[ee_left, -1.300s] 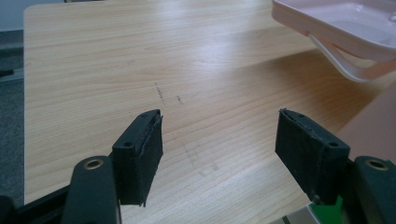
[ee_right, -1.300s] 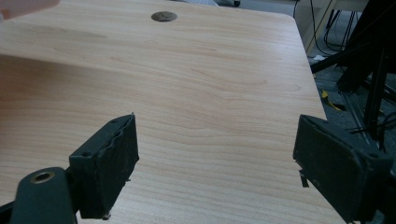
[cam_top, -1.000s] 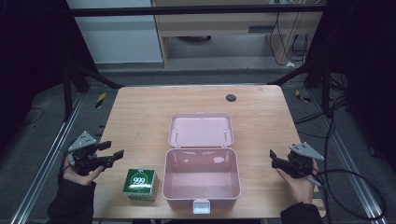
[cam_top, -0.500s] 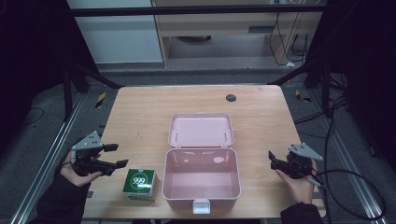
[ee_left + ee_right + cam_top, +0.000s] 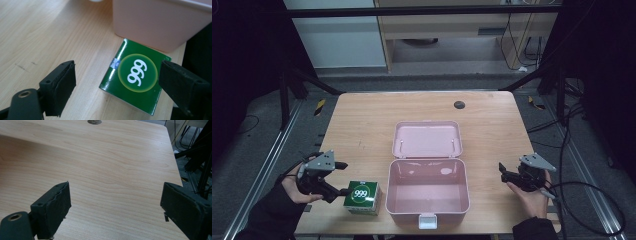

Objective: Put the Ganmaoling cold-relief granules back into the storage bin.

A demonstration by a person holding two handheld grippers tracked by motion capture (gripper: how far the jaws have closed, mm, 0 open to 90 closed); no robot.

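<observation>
A green box marked 999 (image 5: 362, 196) lies near the table's front left, right beside the open pink case (image 5: 427, 185), whose lid (image 5: 427, 139) lies flat behind it. The case is empty. My left gripper (image 5: 343, 177) is open just left of the green box, one jaw at the box's near-left corner. In the left gripper view the green box (image 5: 136, 77) lies ahead of the open gripper (image 5: 117, 75), nearer the right jaw, with the pink case wall (image 5: 160, 22) behind it. My right gripper (image 5: 503, 170) is open over bare wood right of the case, also seen as the gripper (image 5: 115, 195).
A dark round grommet (image 5: 459, 104) sits in the tabletop at the far side, and shows as the grommet (image 5: 94, 121) in the right gripper view. The table's right edge (image 5: 175, 157) is close to the right gripper, with cables and frame legs beyond.
The left gripper has moved right toward the green box and its jaws have opened wider. The right gripper has barely moved.
</observation>
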